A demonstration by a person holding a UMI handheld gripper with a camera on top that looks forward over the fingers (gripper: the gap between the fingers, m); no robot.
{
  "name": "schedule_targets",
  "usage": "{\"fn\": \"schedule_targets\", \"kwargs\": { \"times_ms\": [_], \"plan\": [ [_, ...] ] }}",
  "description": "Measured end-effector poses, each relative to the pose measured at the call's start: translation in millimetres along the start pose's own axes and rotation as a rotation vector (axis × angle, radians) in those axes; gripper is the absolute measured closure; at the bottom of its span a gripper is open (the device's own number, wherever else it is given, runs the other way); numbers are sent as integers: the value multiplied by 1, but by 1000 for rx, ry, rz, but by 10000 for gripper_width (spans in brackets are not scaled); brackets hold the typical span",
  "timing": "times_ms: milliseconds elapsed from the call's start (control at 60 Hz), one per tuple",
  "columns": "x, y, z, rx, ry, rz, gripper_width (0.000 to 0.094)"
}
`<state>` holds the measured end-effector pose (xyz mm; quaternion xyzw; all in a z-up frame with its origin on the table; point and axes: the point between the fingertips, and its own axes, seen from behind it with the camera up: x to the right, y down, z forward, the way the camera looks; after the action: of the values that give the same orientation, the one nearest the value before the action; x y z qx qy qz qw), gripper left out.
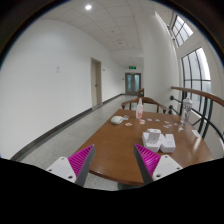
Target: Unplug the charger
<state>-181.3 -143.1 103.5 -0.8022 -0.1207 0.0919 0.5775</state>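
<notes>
- Riding at the near end of the view, the tongs [113, 165] show two fingers, each bearing a magenta pad on its inner face: left pad [80, 160], right pad [148, 162].
- The fingers stand wide apart. Nothing sits between the pads and neither pad touches any object; only bare tabletop and floor show through the gap.
- The wooden table [120, 145] begins between the fingers and runs ahead and to the right of them.
- Just beyond the right finger, a cluster of white blocks [156, 139] rests on the table surface. These may include the charger, but the view does not allow a firm identification, and no cable or socket can be made out.
- Farther ahead, a small white object [117, 120] lies on the table, left of the cluster.
- Beyond it, a bottle [139, 107] stands upright near the table's far end, with small items alongside that are too small to name.
- Chairs [128, 102] stand around the far end of the table.
- Well beyond the fingers, a corridor ends at a double door [132, 82]; a second door [97, 81] is set in the left wall.
- Tall windows [195, 75] line the right side.
</notes>
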Motion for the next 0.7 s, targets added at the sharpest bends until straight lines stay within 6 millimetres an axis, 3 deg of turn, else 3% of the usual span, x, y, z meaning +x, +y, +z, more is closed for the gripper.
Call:
{"fn": "schedule_targets", "kwargs": {
  "times_ms": [150,383,517,600,617,667,683,700],
  "plan": [
    [46,-4,25,-9,67,48,124],
    [138,0,96,-9,181,41,135],
    [166,-3,141,-8,222,15,140],
    [183,-3,157,-10,259,24,252],
    [186,1,161,-21,264,27,349],
    [188,12,168,-63,254,42,434],
    [186,11,170,-65,240,51,553],
    [185,11,170,-64,229,64,556]
  ]
}}
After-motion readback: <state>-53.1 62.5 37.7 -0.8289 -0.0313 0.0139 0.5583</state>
